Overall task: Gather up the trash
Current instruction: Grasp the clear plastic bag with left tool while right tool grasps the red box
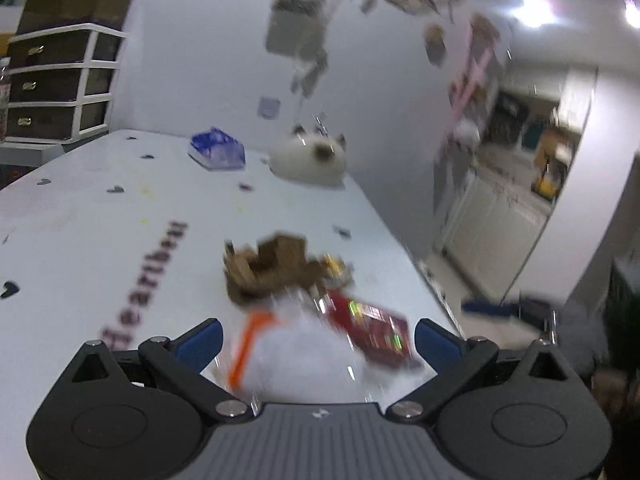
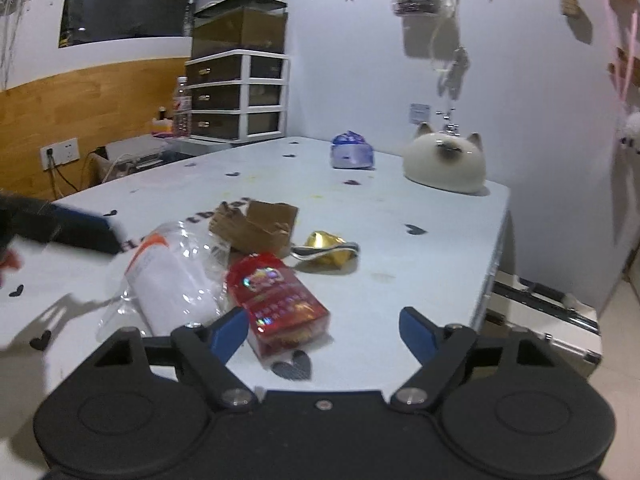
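Right tool (image 2: 322,330) hangs low at centre frame, blue pads spread and empty, lined up on the red glossy snack packet (image 2: 276,302) lying on the white counter (image 2: 440,248). Left tool (image 1: 316,338) is spread too, nothing pinched, over the crumpled clear plastic bag (image 1: 304,344). Torn brown cardboard (image 2: 256,226) and gold foil wrapper (image 2: 328,250) wait mid-frame, bunched for easy picking.

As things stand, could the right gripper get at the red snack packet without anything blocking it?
Probably yes. The right gripper is open, and the red snack packet lies flat on the table just ahead of its left finger, with nothing on top; only the clear plastic bag lies beside it.
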`<state>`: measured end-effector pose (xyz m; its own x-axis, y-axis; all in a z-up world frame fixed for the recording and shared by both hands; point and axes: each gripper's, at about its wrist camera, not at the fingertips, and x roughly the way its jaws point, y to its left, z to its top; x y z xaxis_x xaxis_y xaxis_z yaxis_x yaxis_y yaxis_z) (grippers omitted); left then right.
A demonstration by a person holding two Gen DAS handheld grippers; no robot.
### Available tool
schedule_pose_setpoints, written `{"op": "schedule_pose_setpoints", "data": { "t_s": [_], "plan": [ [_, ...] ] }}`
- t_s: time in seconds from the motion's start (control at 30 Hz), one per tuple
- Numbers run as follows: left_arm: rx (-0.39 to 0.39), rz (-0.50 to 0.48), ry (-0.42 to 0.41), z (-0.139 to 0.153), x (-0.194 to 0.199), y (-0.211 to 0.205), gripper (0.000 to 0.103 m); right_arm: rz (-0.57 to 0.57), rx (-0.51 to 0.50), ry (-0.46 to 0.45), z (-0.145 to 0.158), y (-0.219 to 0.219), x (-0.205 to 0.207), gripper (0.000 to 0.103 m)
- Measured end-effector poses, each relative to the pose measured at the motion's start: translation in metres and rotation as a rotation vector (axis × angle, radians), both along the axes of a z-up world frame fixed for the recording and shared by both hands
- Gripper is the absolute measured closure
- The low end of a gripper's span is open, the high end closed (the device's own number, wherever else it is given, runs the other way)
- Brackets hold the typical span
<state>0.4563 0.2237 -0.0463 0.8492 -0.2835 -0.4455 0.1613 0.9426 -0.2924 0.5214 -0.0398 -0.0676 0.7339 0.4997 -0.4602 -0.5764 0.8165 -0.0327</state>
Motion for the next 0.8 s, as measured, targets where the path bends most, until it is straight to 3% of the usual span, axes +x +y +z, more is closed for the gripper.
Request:
{"op": "schedule_pose_setpoints", "data": {
  "t_s": [0.13, 0.3, 0.43, 0.5, 0.6, 0.8],
  "plan": [
    [-0.097, 0.023, -0.031, -0.009, 0.031, 0.018, 0.003, 0.002, 0.075, 0.033, 0.000, 0.005, 0.012, 0.024],
    [-0.208, -0.063, 0.043, -0.028, 0.054, 0.027, 0.007, -0.019, 0.128, 0.068, -0.004, 0.011, 0.030, 0.024],
    [-0.209, -0.139, 0.106, -0.034, 0.041, 0.020, 0.010, -0.012, 0.123, 0.096, -0.009, 0.018, 0.041, 0.029],
    [-0.207, -0.175, 0.130, -0.038, 0.028, 0.015, 0.011, -0.015, 0.074, 0.108, -0.012, 0.024, 0.045, 0.033],
    [-0.179, -0.216, 0.133, -0.039, 0.009, 0.004, 0.015, 0.016, 0.074, 0.114, -0.014, 0.025, 0.045, 0.038],
    [-0.161, -0.219, 0.164, -0.044, -0.011, -0.010, 0.044, 0.157, -0.010, 0.110, -0.014, 0.030, 0.020, 0.039]
  ]
}}
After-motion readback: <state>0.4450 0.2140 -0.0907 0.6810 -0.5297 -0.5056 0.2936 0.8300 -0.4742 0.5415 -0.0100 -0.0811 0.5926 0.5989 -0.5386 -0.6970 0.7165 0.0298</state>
